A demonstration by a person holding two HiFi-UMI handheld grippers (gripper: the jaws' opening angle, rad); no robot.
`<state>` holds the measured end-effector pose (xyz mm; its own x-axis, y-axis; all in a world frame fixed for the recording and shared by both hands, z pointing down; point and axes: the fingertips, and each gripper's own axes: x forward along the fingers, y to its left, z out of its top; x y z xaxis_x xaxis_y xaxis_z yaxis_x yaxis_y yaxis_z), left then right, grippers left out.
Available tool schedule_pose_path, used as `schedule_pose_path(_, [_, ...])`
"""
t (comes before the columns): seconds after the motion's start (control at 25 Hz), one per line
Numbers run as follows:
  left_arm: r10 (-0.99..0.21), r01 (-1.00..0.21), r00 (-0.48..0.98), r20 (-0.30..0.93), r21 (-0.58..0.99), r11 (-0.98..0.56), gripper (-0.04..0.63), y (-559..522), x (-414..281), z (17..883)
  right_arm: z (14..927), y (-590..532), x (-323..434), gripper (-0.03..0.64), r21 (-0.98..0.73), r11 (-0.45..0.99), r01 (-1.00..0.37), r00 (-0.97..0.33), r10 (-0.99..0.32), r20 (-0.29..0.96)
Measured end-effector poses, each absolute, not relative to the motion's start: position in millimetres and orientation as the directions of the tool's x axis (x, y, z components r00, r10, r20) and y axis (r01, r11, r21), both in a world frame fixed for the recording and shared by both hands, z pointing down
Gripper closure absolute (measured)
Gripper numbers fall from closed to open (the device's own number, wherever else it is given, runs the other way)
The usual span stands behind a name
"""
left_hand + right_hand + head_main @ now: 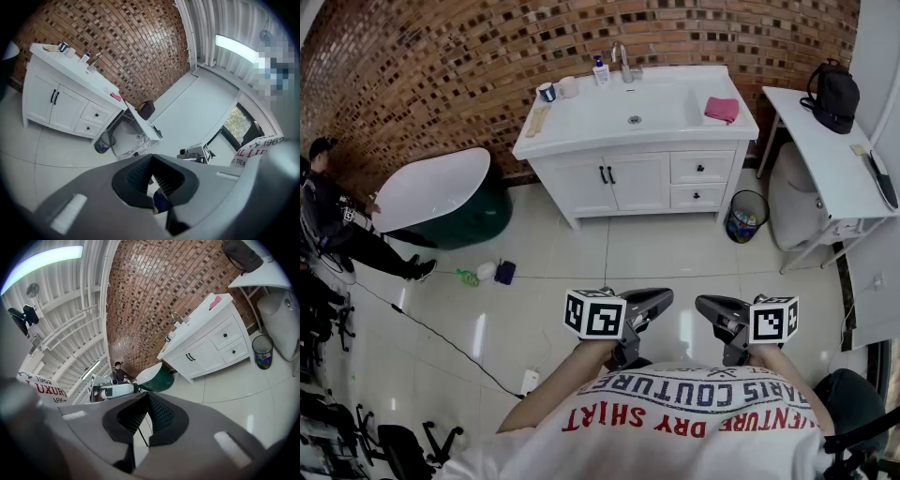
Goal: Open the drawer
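Note:
A white vanity (pixel 581 127) stands against the brick wall, several steps away from me. Right of its two doors sit two shut drawers with black knobs, the upper drawer (pixel 701 168) above the lower drawer (pixel 697 196). The gripper views show the same upper drawer (pixel 96 114) (pixel 225 335). My left gripper (pixel 652 298) and right gripper (pixel 712 307) hang side by side near my chest, far short of the vanity. Each points towards it. Both have their jaws together with nothing between them, as seen in the left gripper (pixel 152 159) and right gripper (pixel 149 397) views.
A bathtub (pixel 431 187) stands left of the vanity, with small bottles (pixel 487 273) and a cable on the floor near it. A trash bin (pixel 745 217), a toilet (pixel 792 202) and a white table (pixel 825 150) with a black backpack (pixel 835 96) are at the right. A person (pixel 328 216) crouches far left.

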<state>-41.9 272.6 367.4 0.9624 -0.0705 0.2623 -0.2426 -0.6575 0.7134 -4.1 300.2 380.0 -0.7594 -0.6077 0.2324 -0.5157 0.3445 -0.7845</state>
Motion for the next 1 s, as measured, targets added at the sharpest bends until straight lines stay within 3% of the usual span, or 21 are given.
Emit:
schedule_pose_path(0.52, [-0.121, -0.278, 0.959, 0.258, 0.760, -0.587, 0.606, 177, -37, 403, 413, 215, 13, 0.611, -0.802, 0.317, -0.506, -0.780, -0.566, 0.268])
schedule_pose_path(1.0, [-0.097, -0.313, 0.943, 0.318, 0.750, -0.582, 0.606, -70, -30, 416, 420, -13, 29, 0.611, -0.828, 0.225, -0.514, -0.744, -0.597, 0.299])
